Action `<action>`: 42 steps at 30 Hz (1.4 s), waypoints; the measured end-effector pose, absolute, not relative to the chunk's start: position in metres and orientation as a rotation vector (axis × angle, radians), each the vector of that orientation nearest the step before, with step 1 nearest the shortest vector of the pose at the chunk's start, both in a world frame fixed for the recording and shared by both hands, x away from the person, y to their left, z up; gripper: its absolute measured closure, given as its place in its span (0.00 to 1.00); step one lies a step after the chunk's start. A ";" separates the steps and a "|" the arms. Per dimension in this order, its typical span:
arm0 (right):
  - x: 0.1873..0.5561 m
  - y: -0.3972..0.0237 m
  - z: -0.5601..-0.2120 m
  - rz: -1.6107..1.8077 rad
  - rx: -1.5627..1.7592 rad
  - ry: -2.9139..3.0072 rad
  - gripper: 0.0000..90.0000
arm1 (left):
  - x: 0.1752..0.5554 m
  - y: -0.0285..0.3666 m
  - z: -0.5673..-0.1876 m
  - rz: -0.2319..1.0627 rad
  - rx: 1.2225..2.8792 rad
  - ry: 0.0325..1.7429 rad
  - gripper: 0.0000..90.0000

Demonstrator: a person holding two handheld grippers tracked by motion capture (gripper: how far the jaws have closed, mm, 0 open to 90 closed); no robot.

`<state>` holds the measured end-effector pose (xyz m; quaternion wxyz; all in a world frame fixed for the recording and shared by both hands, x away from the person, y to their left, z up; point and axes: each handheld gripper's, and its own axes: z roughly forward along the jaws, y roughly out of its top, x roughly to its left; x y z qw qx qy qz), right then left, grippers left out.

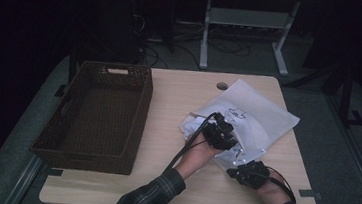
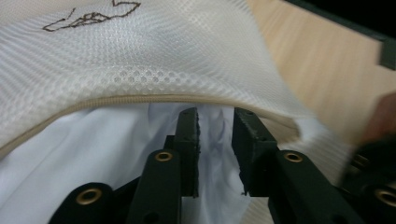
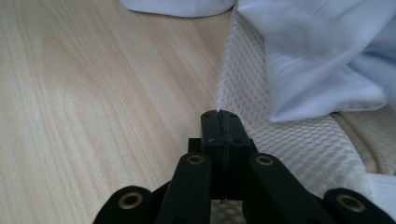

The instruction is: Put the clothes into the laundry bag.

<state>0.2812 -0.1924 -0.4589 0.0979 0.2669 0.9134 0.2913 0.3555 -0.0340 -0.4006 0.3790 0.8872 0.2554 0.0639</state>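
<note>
- The mesh laundry bag sits on the right half of the table, white garment half stuffed through its zippered opening.
- Your left gripper is right in that mouth, jaws parted, nothing pinched, cloth just lying between them.
- Your right gripper is clenched on the bag's near edge, so keep that pin tight while you push the shirt deeper.
- The brown wicker basket is off to the left.

bare table between basket and mesh bag — open passage; basket walls block the left.
</note>
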 end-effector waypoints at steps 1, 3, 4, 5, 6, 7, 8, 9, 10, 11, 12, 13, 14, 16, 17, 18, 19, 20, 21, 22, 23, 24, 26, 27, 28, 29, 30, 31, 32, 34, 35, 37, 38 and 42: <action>0.281 -0.192 -0.459 0.864 0.790 2.703 0.99 | 0.353 -0.029 -0.397 0.166 2.264 0.642 0.76; 0.281 -0.192 -0.459 0.861 0.790 2.701 0.99 | 0.348 -0.020 -0.391 0.172 2.251 0.634 0.74; 0.281 -0.192 -0.459 0.863 0.791 2.703 0.99 | 0.345 -0.014 -0.389 0.182 2.248 0.631 0.72; 0.281 -0.192 -0.459 0.862 0.793 2.702 0.99 | 0.342 -0.008 -0.386 0.189 2.244 0.628 0.70; 0.281 -0.192 -0.459 0.863 0.794 2.703 0.99 | 0.340 -0.003 -0.385 0.193 2.239 0.628 0.69; 0.281 -0.192 -0.459 0.863 0.793 2.702 0.99 | 0.337 0.004 -0.383 0.198 2.237 0.632 0.67; 0.281 -0.192 -0.459 0.865 0.797 2.703 0.99 | 0.335 0.010 -0.383 0.206 2.233 0.632 0.65; 0.282 -0.193 -0.459 0.864 0.793 2.704 0.99 | 0.332 0.017 -0.382 0.209 2.222 0.641 0.63; 0.282 -0.193 -0.459 0.865 0.794 2.706 0.99 | 0.330 0.023 -0.383 0.213 2.221 0.643 0.63; 0.282 -0.193 -0.459 0.864 0.793 2.706 0.99 | 0.328 0.030 -0.384 0.217 2.216 0.649 0.63; 0.282 -0.193 -0.459 0.864 0.791 2.705 0.99 | 0.325 0.035 -0.385 0.222 2.213 0.659 0.62; 0.282 -0.193 -0.459 0.863 0.790 2.707 0.99 | 0.324 0.041 -0.387 0.225 2.217 0.667 0.61; 0.282 -0.193 -0.459 0.862 0.790 2.708 0.99 | 0.323 0.045 -0.390 0.225 2.226 0.669 0.59; 0.282 -0.192 -0.459 0.860 0.790 2.710 0.99 | 0.319 0.054 -0.394 0.234 2.242 0.686 0.55; 0.282 -0.192 -0.459 0.859 0.789 2.711 0.99 | 0.317 0.058 -0.397 0.234 2.242 0.690 0.54; 0.282 -0.192 -0.458 0.857 0.789 2.712 0.99 | 0.315 0.062 -0.400 0.243 2.243 0.694 0.52; 0.282 -0.192 -0.458 0.856 0.788 2.712 0.99 | 0.313 0.066 -0.403 0.251 2.246 0.699 0.50; 0.282 -0.192 -0.458 0.855 0.785 2.713 0.99 | 0.312 0.070 -0.406 0.249 2.246 0.704 0.50; 0.282 -0.192 -0.458 0.855 0.783 2.713 0.99 | 0.310 0.074 -0.409 0.243 2.246 0.710 0.48; 0.282 -0.192 -0.458 0.855 0.785 2.715 0.99 | 0.308 0.076 -0.412 0.233 2.245 0.720 0.47; 0.283 -0.192 -0.458 0.855 0.785 2.714 0.99 | 0.306 0.078 -0.415 0.223 2.245 0.723 0.47; 0.282 -0.192 -0.458 0.854 0.790 2.716 0.99 | 0.304 0.080 -0.419 0.215 2.252 0.726 0.46; 0.282 -0.192 -0.458 0.854 0.790 2.715 0.99 | 0.299 0.080 -0.427 0.209 2.275 0.727 0.45; 0.283 -0.192 -0.458 0.855 0.790 2.715 0.99 | 0.297 0.080 -0.431 0.206 2.281 0.731 0.45; 0.283 -0.192 -0.458 0.856 0.792 2.716 0.99 | 0.296 0.079 -0.435 0.202 2.295 0.734 0.44; 0.283 -0.192 -0.458 0.856 0.792 2.716 0.99 | 0.296 0.079 -0.435 0.202 2.295 0.734 0.44; 0.283 -0.192 -0.458 0.856 0.792 2.715 0.99 | 0.296 0.075 -0.442 0.219 2.324 0.728 0.44; 0.283 -0.192 -0.458 0.850 0.786 2.718 0.99 | 0.296 0.074 -0.444 0.225 2.338 0.725 0.44; 0.283 -0.192 -0.458 0.848 0.784 2.717 0.99 | 0.296 0.070 -0.451 0.209 2.364 0.722 0.48; 0.282 -0.192 -0.458 0.851 0.786 2.714 0.99 | 0.296 0.067 -0.455 0.221 2.383 0.712 0.51; 0.282 -0.192 -0.458 0.854 0.786 2.713 0.99 | 0.297 0.065 -0.457 0.222 2.384 0.711 0.55; 0.283 -0.193 -0.459 0.860 0.784 2.714 0.99 | 0.299 0.063 -0.458 0.220 2.385 0.704 0.61; 0.283 -0.193 -0.459 0.862 0.782 2.715 0.99 | 0.299 0.062 -0.458 0.225 2.382 0.701 0.66; 0.284 -0.194 -0.459 0.871 0.771 2.724 0.99 | 0.301 0.060 -0.458 0.227 2.369 0.689 0.88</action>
